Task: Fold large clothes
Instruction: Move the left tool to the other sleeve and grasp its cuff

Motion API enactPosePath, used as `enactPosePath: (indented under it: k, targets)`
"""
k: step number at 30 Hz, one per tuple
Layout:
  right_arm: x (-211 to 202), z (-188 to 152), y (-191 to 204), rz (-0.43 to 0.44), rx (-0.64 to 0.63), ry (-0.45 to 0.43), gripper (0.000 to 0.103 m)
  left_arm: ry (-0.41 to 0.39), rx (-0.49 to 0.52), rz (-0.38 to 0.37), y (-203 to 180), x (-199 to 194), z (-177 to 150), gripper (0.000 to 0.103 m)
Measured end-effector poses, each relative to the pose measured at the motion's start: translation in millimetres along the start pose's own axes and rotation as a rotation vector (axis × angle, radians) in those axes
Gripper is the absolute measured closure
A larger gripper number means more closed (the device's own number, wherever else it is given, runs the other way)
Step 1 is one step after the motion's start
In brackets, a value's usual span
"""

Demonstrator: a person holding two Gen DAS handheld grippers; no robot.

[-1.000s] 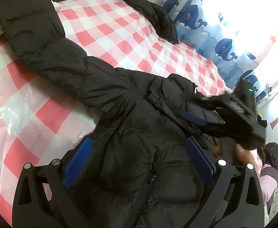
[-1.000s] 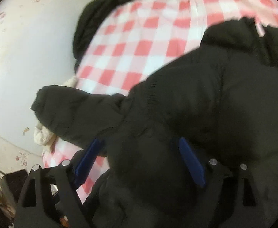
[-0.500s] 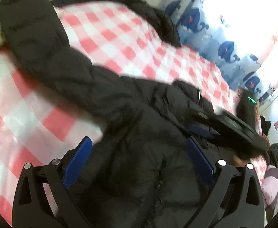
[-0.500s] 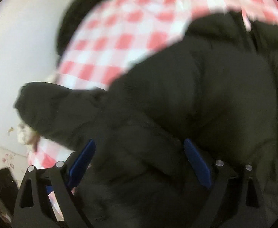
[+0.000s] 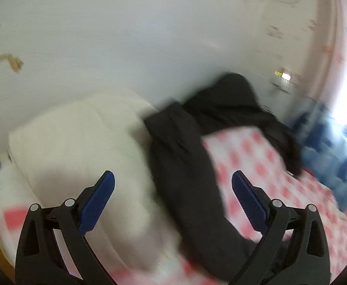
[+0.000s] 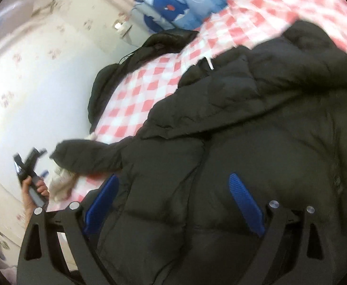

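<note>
A black puffer jacket lies spread on the red-and-white checked bed sheet. One sleeve reaches out towards the wall. My right gripper hovers over the jacket's body, jaws wide open, pads clear of the fabric. In the left wrist view, which is blurred, the same sleeve runs up the picture between the fingers of my left gripper, which is open and holds nothing. In the right wrist view a hand carries the left gripper beyond the sleeve's end, near the wall.
A cream pillow lies against the white wall left of the sleeve. A second black garment is bunched along the bed's far edge by the wall. A blue whale-print curtain hangs behind the bed.
My left gripper rose and swung away from the jacket's body towards the wall, pillow and sleeve end. My right gripper slid sideways over the jacket, still open.
</note>
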State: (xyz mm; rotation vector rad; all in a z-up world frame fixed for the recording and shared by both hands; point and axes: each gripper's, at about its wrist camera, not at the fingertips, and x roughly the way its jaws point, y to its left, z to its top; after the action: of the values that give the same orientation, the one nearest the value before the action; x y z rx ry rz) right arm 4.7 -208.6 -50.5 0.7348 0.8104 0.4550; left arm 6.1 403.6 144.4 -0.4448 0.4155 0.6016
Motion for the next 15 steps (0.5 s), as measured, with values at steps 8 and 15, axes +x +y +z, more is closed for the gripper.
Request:
enactPosePath:
  k: [8,15]
  targets:
    - [10,-4,-4,-0.002,-0.002,0.038,0.012,0.038,-0.003,0.009,3,50,31,0.008]
    - [15,-3,-12,0.015,0.034,0.043,0.012,0.118,-0.011,0.063,-13,80,37,0.008]
